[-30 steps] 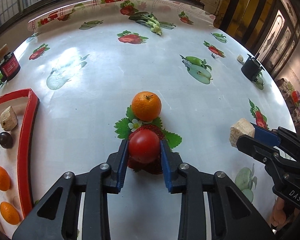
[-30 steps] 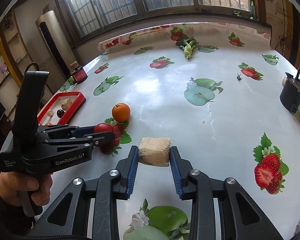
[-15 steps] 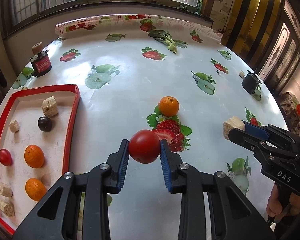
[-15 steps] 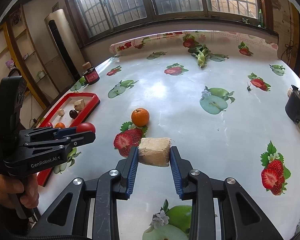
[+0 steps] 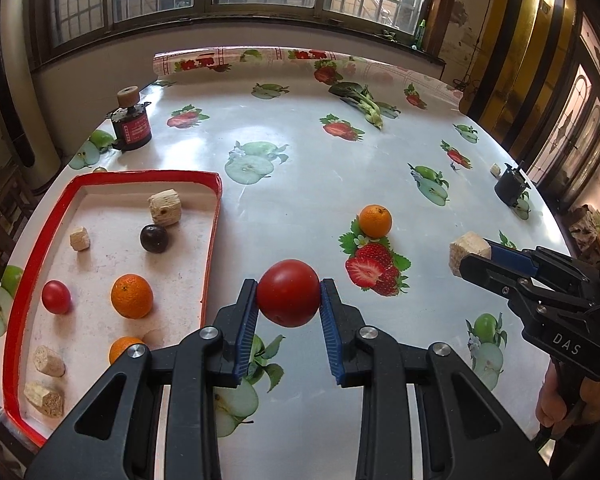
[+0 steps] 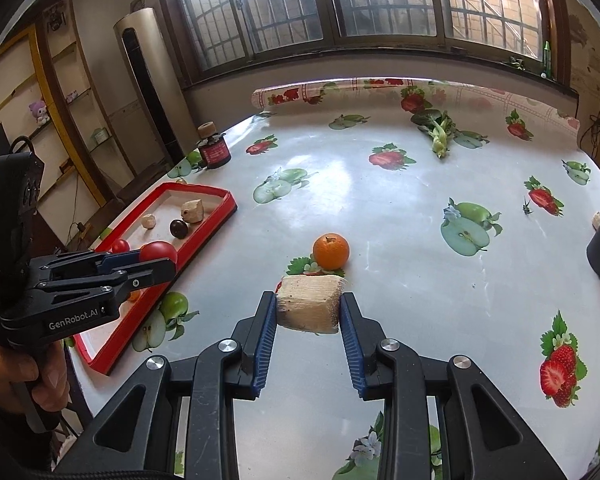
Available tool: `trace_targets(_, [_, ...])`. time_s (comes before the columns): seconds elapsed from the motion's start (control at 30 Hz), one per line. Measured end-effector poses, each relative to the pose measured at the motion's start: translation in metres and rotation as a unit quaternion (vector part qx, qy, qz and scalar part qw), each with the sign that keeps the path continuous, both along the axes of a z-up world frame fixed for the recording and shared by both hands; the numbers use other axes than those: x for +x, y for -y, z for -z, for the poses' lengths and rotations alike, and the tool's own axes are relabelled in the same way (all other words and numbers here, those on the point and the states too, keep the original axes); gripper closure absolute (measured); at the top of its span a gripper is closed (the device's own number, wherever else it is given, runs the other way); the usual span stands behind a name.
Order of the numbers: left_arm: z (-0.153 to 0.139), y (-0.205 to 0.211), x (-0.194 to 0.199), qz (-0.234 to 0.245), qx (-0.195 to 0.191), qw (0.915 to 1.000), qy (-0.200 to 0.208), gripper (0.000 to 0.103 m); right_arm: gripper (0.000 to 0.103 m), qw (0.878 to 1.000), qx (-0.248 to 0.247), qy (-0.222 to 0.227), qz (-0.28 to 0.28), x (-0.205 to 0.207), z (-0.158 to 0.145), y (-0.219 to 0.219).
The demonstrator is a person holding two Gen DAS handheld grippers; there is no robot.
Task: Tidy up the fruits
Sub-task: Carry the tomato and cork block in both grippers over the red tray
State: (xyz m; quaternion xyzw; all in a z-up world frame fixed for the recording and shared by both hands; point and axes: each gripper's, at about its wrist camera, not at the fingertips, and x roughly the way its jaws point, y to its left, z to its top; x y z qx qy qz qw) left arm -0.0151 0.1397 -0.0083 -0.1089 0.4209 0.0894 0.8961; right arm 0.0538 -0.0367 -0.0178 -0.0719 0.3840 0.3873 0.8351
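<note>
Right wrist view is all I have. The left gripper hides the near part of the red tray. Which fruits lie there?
Observer: One orange lies in the red tray, and a second orange shows partly behind the left gripper.
Operator: Is the red tomato over the tray?
Observer: No. The red tomato appears just right of the tray's rim, over the tablecloth.
Operator: Do both jaws touch it?
Observer: Yes, one jaw presses on each side.

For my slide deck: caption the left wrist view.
Left gripper carries a red tomato toward the red tray of sorted fruit.
</note>
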Motion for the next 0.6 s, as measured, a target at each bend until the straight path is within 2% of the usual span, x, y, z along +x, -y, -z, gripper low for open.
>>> trace_targets(0.6, [-0.011, -0.038, -0.026, -0.039, -0.001, 0.9991, 0.017, 0.075, 0.071, 0.999, -0.008, 0.015, -0.038, -0.016, -0.014, -0.043])
